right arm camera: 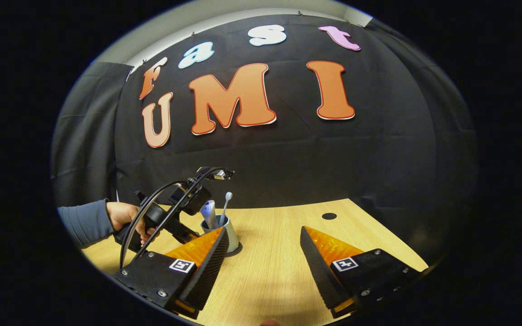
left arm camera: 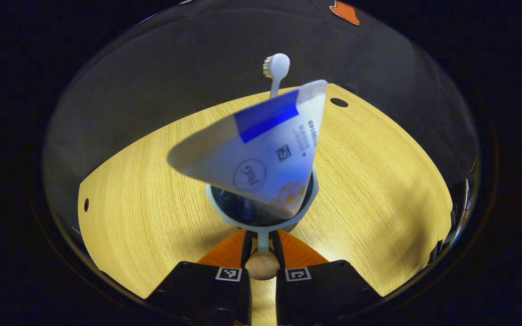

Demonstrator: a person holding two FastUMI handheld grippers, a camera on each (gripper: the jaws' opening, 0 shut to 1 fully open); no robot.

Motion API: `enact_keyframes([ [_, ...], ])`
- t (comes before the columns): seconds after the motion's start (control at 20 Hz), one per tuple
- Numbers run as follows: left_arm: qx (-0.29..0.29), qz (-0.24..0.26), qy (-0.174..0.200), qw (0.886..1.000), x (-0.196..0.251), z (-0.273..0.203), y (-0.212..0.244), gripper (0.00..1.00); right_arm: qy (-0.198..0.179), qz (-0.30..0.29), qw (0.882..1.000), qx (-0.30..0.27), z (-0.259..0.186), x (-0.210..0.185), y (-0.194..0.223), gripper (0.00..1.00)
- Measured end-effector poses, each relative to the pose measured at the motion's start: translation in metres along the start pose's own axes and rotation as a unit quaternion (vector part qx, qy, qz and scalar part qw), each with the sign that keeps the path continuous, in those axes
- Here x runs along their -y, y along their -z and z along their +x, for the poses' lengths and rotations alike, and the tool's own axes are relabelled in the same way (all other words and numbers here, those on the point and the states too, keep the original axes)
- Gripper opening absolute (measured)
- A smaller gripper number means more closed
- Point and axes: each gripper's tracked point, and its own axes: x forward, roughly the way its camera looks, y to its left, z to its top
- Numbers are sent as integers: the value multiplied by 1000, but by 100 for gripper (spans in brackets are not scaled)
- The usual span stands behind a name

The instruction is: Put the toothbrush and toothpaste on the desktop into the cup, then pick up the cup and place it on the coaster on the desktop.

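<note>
Toothpaste, a white tube with a blue band [left arm camera: 261, 149], leans out of the pale round cup [left arm camera: 261, 213] on the light wooden desktop [left arm camera: 152, 203], a white toothbrush [left arm camera: 277, 68] upright at twelve o'clock behind it. My left claw [left arm camera: 263, 253] grips the cup's handle. My right claw [right arm camera: 265, 249] hangs wide apart, the cup at its ten o'clock.

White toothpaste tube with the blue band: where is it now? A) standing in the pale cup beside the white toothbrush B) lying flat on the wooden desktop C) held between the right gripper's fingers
A: the toothpaste tube leans out of the cup, with the toothbrush behind it.
</note>
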Motion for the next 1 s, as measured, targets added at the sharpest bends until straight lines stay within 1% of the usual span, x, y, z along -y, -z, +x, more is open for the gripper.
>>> enact_keyframes([
  [0.05,-2,-1,0,1000,1,0,1,20,0,1,1000,-3,1,0,2,95],
  [0.1,-6,0,2,1000,0,0,2,23,-1,2,1000,-4,1,-1,3,95],
  [0.3,19,-23,35,999,7,-10,0,31,-2,1,1000,-8,4,-9,4,95],
  [0.35,36,-24,36,998,6,-17,-4,46,0,1,1000,-5,4,-11,1,95],
  [0.4,56,-24,36,998,5,-24,-7,58,1,-2,1000,1,5,-16,-4,95],
  [0.5,106,-19,5,994,-6,-36,-18,100,-2,-17,1000,14,8,-29,-14,95],
  [0.65,157,-31,-32,987,-13,-51,-25,100,-10,-30,999,25,16,-52,-26,95],
  [0.7,188,-34,-59,980,-16,-64,-30,100,-15,-36,999,32,18,-62,-31,95],
  [0.75,215,-36,-84,972,-18,-70,-34,100,-17,-42,998,40,20,-71,-37,95],
  [0.8,246,-39,-109,962,-22,-66,-41,100,-18,-53,997,51,22,-81,-43,95],
  [0.9,294,-50,-139,944,-26,-61,-51,100,-18,-63,995,69,24,-95,-53,95],
  [1.0,348,-61,-157,922,-35,-62,-58,100,-21,-71,994,83,25,-110,-60,95],
])
